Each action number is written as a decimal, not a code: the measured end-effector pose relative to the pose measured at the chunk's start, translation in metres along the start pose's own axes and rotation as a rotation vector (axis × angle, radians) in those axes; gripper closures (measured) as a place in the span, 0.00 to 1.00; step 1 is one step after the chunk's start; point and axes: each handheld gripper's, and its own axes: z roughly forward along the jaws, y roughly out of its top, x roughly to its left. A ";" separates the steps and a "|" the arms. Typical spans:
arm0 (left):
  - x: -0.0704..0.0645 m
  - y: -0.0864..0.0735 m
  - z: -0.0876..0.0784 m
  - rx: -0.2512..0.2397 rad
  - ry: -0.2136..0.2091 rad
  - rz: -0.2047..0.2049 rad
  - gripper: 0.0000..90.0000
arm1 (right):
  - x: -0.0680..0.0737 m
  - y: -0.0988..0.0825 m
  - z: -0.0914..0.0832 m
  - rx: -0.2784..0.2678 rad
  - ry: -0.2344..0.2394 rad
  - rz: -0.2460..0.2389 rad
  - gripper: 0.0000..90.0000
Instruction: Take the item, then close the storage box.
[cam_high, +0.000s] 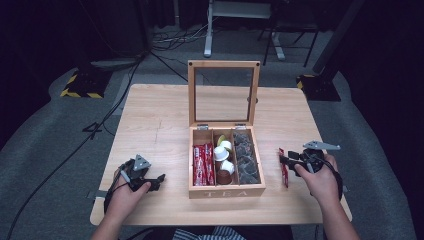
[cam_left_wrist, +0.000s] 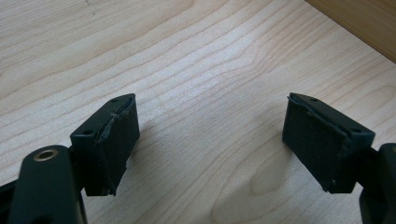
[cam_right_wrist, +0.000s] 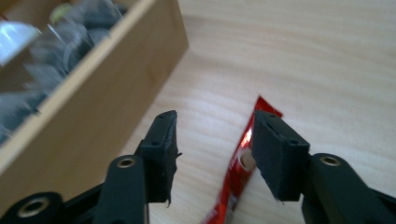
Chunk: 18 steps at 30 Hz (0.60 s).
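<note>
Wood table (cam_high: 155, 125): your right gripper (cam_right_wrist: 215, 140) is spread with the red packet (cam_right_wrist: 238, 172) under its right finger, probably lining up a pick; left gripper (cam_left_wrist: 210, 140) spread, empty.

"TEA" on wooden box (cam_high: 226, 192) front

Pale wood, matt pads, shiny foil.
Smooth pale wooden table (cam_left_wrist: 196, 70); glossy red foil sachet (cam_right_wrist: 238, 172); matt black rubbery pads (cam_left_wrist: 116, 149), frayed edges.
</note>
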 end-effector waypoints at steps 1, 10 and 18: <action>0.000 0.000 0.000 0.000 0.000 0.000 0.21 | 0.001 0.002 -0.001 -0.020 0.003 -0.003 0.54; 0.000 0.000 0.000 0.000 0.000 0.000 0.21 | 0.015 0.015 -0.017 -0.148 0.054 -0.041 0.50; 0.000 0.000 0.000 0.000 0.000 -0.002 0.21 | 0.025 0.033 -0.022 -0.193 0.083 -0.070 0.48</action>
